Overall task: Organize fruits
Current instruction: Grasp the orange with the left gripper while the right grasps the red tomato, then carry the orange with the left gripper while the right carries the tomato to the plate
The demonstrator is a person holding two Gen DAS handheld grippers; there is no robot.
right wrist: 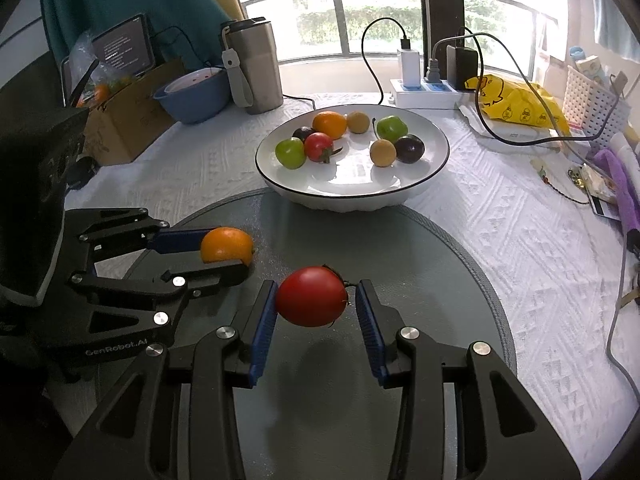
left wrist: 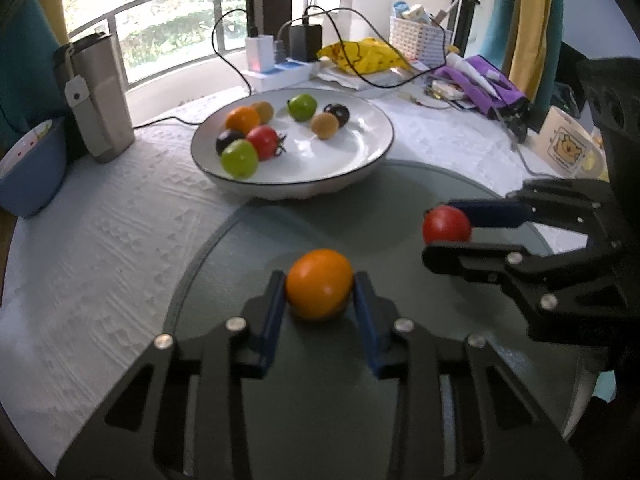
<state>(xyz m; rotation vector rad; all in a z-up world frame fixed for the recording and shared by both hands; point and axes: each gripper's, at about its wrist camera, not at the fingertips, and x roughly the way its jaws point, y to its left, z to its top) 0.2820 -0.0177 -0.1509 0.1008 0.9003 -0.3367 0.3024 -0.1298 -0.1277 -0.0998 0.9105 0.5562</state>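
**Both grippers loaded, the bowl straight ahead**

The left gripper (left wrist: 319, 294) is closed on a round orange fruit (left wrist: 319, 289), its blue pads touching the fruit on both sides. The fruit sits low over the grey round mat (left wrist: 380, 208); I cannot tell whether it touches the mat. The right gripper (right wrist: 316, 300) carries a glossy red tomato with a small dark stem (right wrist: 311, 296). Its left pad touches the tomato; on the right a thin gap seems to show at the stem, so the hold looks light. The shadow below suggests the tomato is lifted clear of the mat.

The relation that matters is forward. The white shallow bowl with a dark rim (right wrist: 424, 188) stands just beyond the far edge of the mat, directly ahead of both grippers, with its near rim towards them. It already holds eight small fruits, clustered in its far half, while the near half is bare. The right gripper appears slightly nearer the rim. Each fruit probably has to rise over the rim, then come down on the bare near side.
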